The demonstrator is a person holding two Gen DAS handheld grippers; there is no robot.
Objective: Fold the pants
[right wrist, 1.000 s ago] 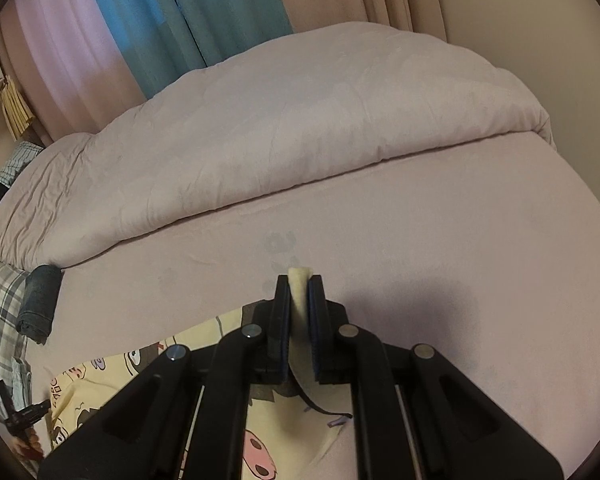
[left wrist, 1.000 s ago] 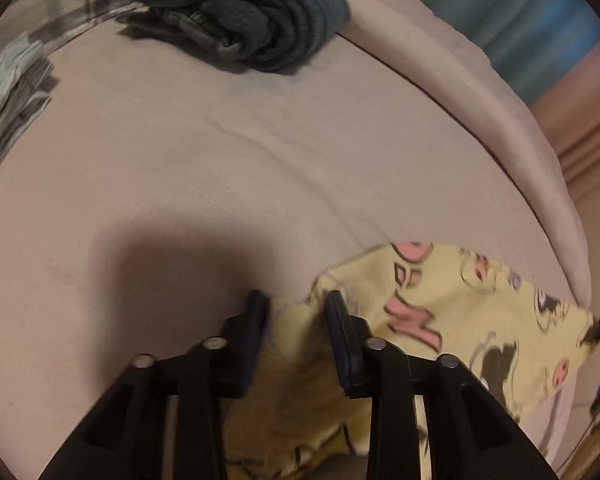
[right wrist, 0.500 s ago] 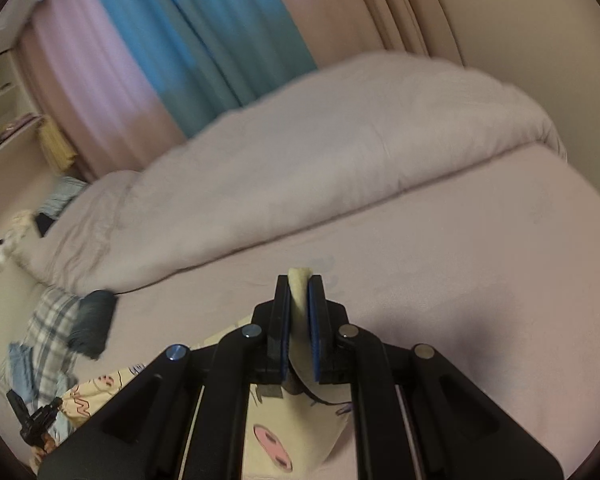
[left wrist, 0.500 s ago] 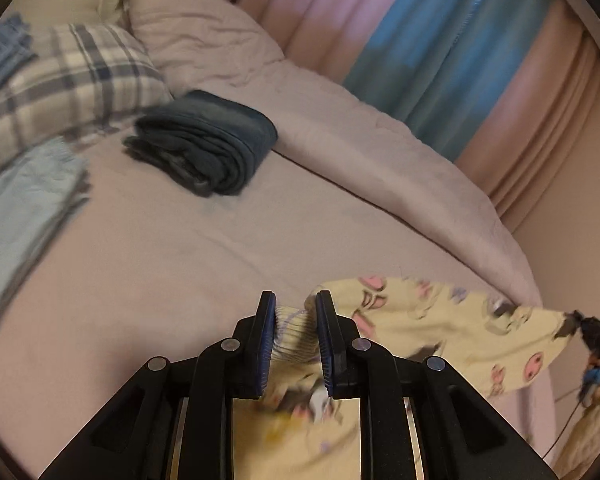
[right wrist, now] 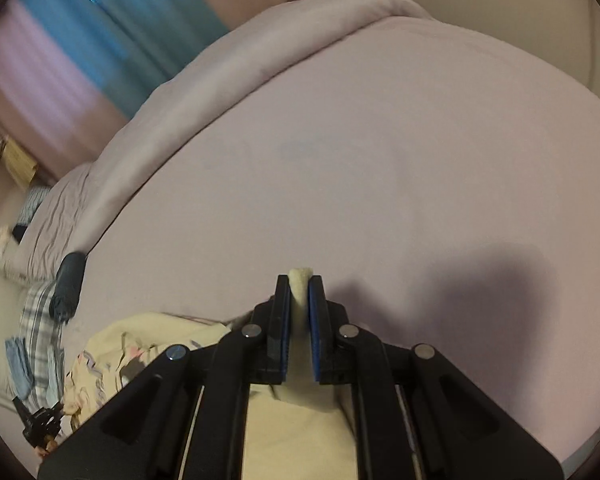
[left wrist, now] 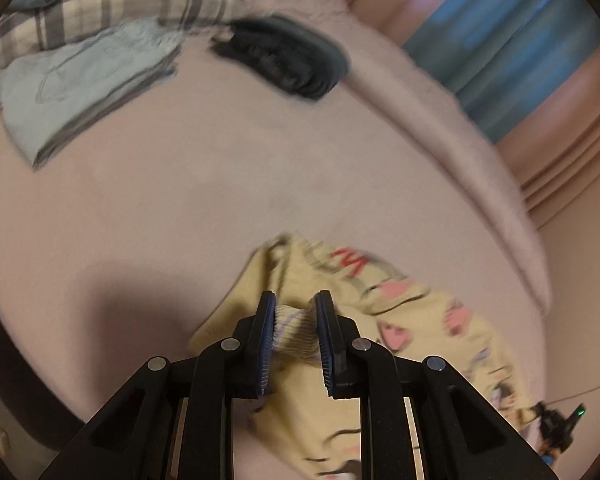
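both tongs [left wrist: 296,312] [right wrist: 299,292] pinch pants [left wrist: 420,320] edges above bare bedsheet [right wrist: 380,160].

Right tool [right wrist: 299,280] clamped on yellow pants [right wrist: 300,432], pink bed [right wrist: 380,168]

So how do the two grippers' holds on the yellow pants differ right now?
The left gripper pinches a thick, ribbed, bunched edge of the yellow pants, so it stands a little apart; the right gripper is nearly closed on a thin, plain fold that pokes out past its tips. Printed fabric spreads beyond the left gripper; mostly bare bed sheet lies beyond the right gripper. Both are shut on the same garment.
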